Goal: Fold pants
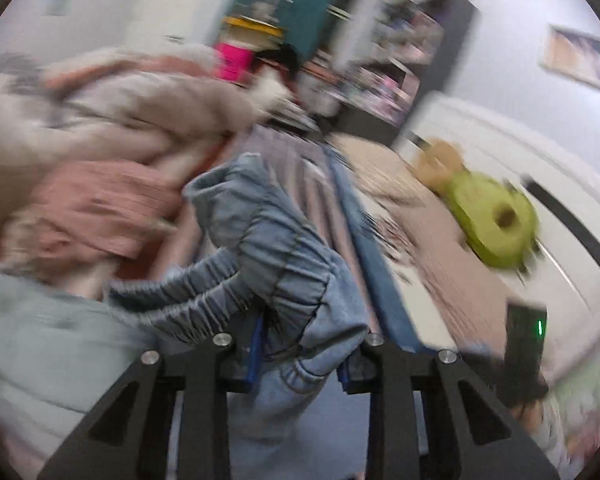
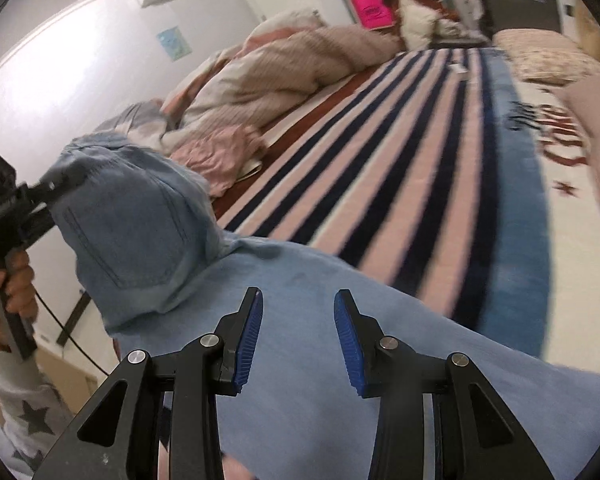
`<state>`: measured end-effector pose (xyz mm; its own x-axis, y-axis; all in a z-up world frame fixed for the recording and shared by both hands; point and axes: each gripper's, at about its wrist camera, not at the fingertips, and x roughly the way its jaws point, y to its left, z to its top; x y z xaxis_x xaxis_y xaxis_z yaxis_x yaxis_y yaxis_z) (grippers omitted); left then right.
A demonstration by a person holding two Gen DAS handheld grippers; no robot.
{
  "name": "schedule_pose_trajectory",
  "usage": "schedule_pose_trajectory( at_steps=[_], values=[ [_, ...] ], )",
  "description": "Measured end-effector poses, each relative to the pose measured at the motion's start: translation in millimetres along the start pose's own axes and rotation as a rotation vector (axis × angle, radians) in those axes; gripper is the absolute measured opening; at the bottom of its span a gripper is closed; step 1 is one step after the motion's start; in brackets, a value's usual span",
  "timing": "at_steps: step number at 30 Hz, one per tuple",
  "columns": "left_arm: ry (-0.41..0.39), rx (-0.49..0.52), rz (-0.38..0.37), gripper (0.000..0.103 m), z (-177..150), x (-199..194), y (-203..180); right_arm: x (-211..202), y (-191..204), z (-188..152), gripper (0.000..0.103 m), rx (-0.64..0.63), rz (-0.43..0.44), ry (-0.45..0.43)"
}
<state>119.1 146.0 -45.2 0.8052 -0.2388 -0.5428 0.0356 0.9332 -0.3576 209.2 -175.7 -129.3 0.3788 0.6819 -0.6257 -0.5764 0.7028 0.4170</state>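
The light blue denim pants (image 2: 140,232) hang lifted above the striped bed. My left gripper (image 1: 300,360) is shut on their elastic waistband (image 1: 268,256), which bunches up between the blue pads. It also shows at the left of the right wrist view (image 2: 56,186), holding the pants up. My right gripper (image 2: 298,336) is open and empty, its blue pads (image 2: 350,340) hovering just above the spread pant leg (image 2: 340,400).
A striped blanket (image 2: 400,160) covers the bed. A pink and beige duvet (image 2: 284,64) is heaped at the far side. A green plush toy (image 1: 492,216) and pillows (image 2: 548,52) lie at the head. Shelves (image 1: 400,60) stand behind.
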Motion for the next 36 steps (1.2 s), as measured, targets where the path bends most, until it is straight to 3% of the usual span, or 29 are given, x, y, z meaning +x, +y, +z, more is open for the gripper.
schedule_pose_trajectory(
  at_steps=[2,4,6,8,12,14,16,17,19,20,21,25,28,30,32,36],
  values=[
    [0.082,0.062,-0.069,0.020,-24.1,24.0,-27.8,-18.4,-8.6,-7.7,0.033,0.013,-0.013,-0.014],
    [0.147,0.106,-0.091,0.018,-46.8,44.7,-42.9,-31.5,-15.7,-16.2,0.034,0.025,-0.023,-0.018],
    [0.209,0.099,-0.113,0.017,-70.3,61.9,-48.4,-42.3,-22.6,-26.6,0.043,0.042,-0.030,-0.022],
    [0.227,0.090,-0.119,0.016,-84.9,65.6,-49.4,-45.2,-25.7,-34.1,0.045,0.049,-0.036,-0.014],
    [0.226,0.164,-0.114,0.016,-99.8,52.5,-52.2,-41.5,-33.5,-44.3,0.048,0.087,0.008,0.019],
    [0.227,0.190,-0.126,0.016,-106.5,46.1,-53.4,-34.1,-32.6,-44.3,0.064,0.116,0.059,0.028],
    [0.253,0.192,-0.137,0.016,-113.5,42.8,-50.4,-23.2,-29.7,-42.5,0.071,0.152,0.137,0.044],
    [0.262,0.184,-0.135,0.018,-115.9,41.4,-46.5,-18.1,-28.0,-41.4,0.077,0.169,0.164,0.049],
    [0.293,0.156,-0.141,0.033,-118.3,35.1,-39.8,-5.3,-21.4,-37.4,0.083,0.204,0.195,0.070],
    [0.294,0.147,-0.149,0.056,-118.6,34.7,-40.9,-0.3,-18.1,-35.3,0.084,0.215,0.204,0.081],
    [0.269,0.139,-0.168,0.073,-117.6,26.0,-37.4,5.6,-14.6,-31.6,0.086,0.228,0.212,0.088],
    [0.182,0.115,-0.237,0.075,-110.5,-9.7,-21.8,24.5,-7.1,-20.3,0.089,0.251,0.242,0.141],
    [0.150,0.082,-0.212,0.076,-107.3,-21.4,-5.4,36.7,-10.6,-17.1,0.089,0.340,0.304,0.167],
    [0.154,0.063,-0.194,0.076,-108.6,-18.5,4.0,40.3,-11.3,-12.5,0.089,0.379,0.316,0.159],
    [0.167,0.031,-0.209,0.076,-107.9,-12.4,13.8,48.2,-10.2,-6.1,0.090,0.390,0.271,0.186],
    [0.165,-0.122,-0.277,0.076,-91.4,6.3,39.7,62.8,-7.8,0.1,0.091,0.403,0.246,0.244]
  ],
)
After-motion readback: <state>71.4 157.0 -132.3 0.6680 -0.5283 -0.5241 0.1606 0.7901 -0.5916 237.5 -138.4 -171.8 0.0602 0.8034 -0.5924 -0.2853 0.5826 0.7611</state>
